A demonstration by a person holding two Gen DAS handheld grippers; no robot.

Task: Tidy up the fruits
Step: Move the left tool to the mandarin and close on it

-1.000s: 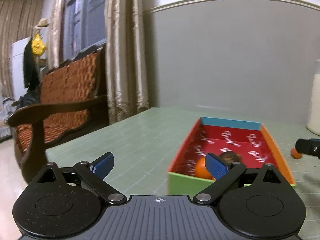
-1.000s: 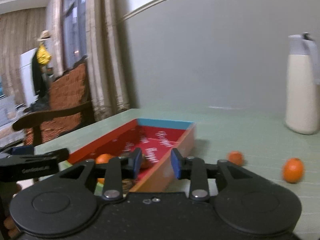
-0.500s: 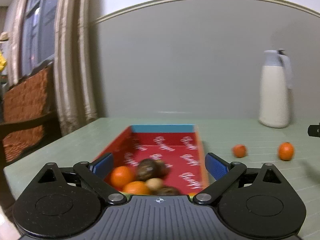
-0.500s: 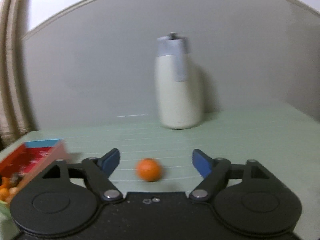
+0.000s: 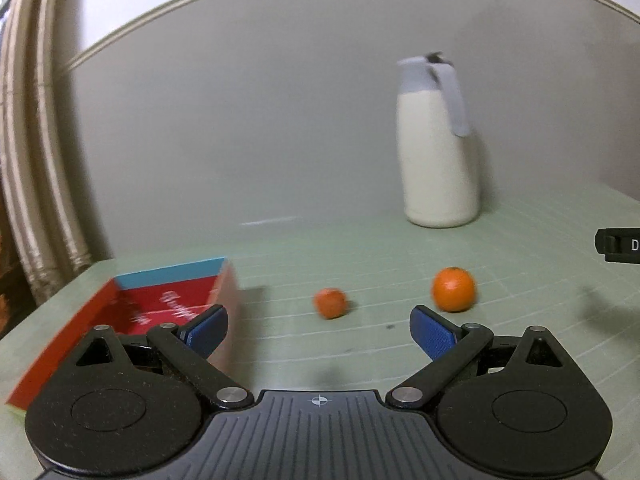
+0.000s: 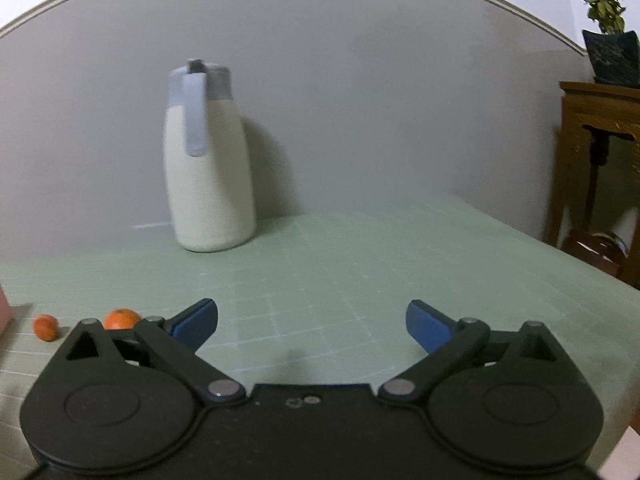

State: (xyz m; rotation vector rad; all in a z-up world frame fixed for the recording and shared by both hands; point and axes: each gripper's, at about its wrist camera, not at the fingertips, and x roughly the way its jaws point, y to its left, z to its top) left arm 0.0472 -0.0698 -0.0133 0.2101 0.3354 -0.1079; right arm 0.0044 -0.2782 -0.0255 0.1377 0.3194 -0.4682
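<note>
Two oranges lie loose on the green table. In the left wrist view the small orange [image 5: 330, 302] lies ahead between my fingers and the larger orange [image 5: 453, 289] lies to the right of it. The red box [image 5: 132, 312] with a blue end wall stands at the left, its contents hidden. My left gripper [image 5: 318, 330] is open and empty. My right gripper [image 6: 312, 323] is open and empty; the larger orange [image 6: 121, 319] and the small orange [image 6: 45, 327] lie at its far left.
A white jug with a grey-blue lid [image 5: 438, 148] stands at the back by the wall; it also shows in the right wrist view [image 6: 208, 160]. A wooden cabinet with a plant [image 6: 600, 152] stands past the table's right edge. Curtains [image 5: 36, 160] hang at the left.
Both grippers have swung to the right. The box slid from centre to the left of the left wrist view. The right gripper opened wide, and the orange once between its fingers is now far left.
</note>
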